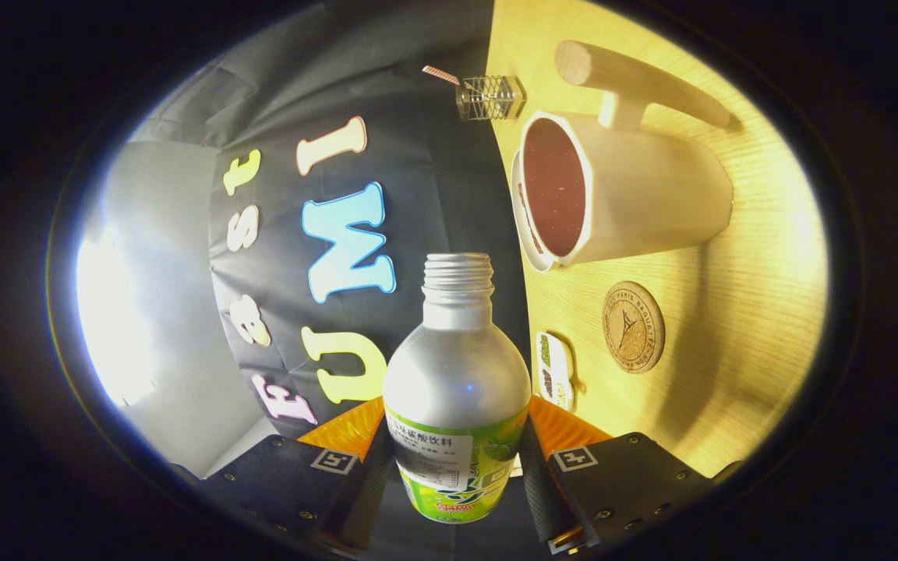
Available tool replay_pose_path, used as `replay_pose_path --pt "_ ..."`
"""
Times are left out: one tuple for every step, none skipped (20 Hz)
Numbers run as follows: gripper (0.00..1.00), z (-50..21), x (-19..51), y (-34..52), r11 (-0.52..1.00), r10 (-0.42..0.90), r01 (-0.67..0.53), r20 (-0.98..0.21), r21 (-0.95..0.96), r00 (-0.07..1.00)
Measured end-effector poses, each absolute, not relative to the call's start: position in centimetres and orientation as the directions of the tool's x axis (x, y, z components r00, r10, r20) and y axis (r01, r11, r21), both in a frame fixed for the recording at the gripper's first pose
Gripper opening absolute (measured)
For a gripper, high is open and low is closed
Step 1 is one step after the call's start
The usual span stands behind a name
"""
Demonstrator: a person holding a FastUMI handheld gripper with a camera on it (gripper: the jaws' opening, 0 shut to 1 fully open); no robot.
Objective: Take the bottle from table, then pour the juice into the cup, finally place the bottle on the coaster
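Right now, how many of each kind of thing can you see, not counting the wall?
Bottle, held between the hand-held gripper fingers: 1
Cup: 1
Coaster: 1
Wooden handle: 1
Wire holder: 1
Small packet: 1
Total: 6

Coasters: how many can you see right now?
1. The coaster lies on the table, beside the cup, beyond the gripper, whose fingers clamp the bottle. Others may be hidden.

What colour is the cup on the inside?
Dark reddish-brown inside the white cup, seen clearly in the gripper view, beyond the held bottle.
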State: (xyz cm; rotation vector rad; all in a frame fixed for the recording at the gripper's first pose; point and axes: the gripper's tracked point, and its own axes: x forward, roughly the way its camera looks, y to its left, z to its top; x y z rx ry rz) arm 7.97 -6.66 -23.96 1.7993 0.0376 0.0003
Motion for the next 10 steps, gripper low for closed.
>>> replay_pose_path --pt "0.76 -24.09 8.1 -6.62 -0.233 0.025 0.027 -0.022 0.972 0.999" --pt "0.76 -24.28 8.15 -6.53 -0.233 0.027 0.03 -0.025 0.972 0.999" --pt "0.76 -24.3 8.07 -6.47 -0.23 0.028 0.034 -0.028 0.973 0.999" --pt "0.76 -24.41 8.12 -6.43 -0.226 0.028 0.035 -0.029 0.974 0.999" --pt "0.76 -24.31 8.06 -6.41 -0.226 0.026 0.032 -0.026 0.974 0.999" --pt "0.76 -24.26 8.09 -6.41 -0.231 0.025 0.028 -0.023 0.972 0.999" --pt "0.76 -24.22 8.16 -6.43 -0.24 0.025 0.025 -0.02 0.97 0.999" --pt "0.76 -24.16 8.23 -6.43 -0.246 0.024 0.021 -0.016 0.969 1.0" --pt "0.76 -24.1 8.32 -6.33 -0.247 0.024 0.02 -0.015 0.969 1.0" --pt "0.76 -24.22 8.36 -6.28 -0.243 0.025 0.024 -0.018 0.97 1.0"
